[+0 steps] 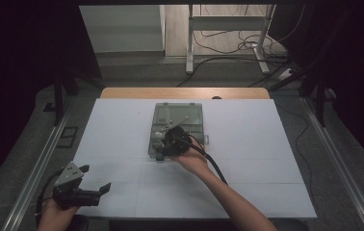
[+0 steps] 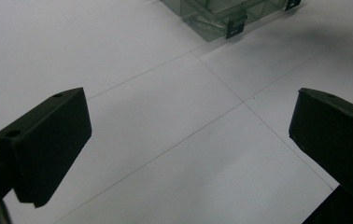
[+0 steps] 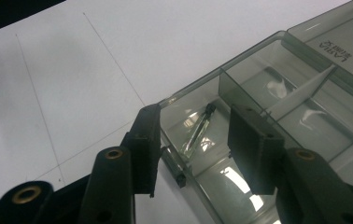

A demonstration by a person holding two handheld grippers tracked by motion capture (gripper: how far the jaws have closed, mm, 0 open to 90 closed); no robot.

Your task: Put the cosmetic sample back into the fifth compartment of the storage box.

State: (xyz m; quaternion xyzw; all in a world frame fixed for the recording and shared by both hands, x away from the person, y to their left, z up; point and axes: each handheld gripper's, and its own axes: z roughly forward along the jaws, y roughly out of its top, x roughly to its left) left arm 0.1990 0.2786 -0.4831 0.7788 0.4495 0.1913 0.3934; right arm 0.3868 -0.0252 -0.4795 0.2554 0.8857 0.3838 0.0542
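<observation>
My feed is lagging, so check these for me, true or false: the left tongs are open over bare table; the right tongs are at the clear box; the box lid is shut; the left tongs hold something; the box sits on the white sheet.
1. The left tongs are open over bare table: true.
2. The right tongs are at the clear box: true.
3. The box lid is shut: false, the compartments lie open.
4. The left tongs hold something: false, nothing sits between them.
5. The box sits on the white sheet: true.
</observation>
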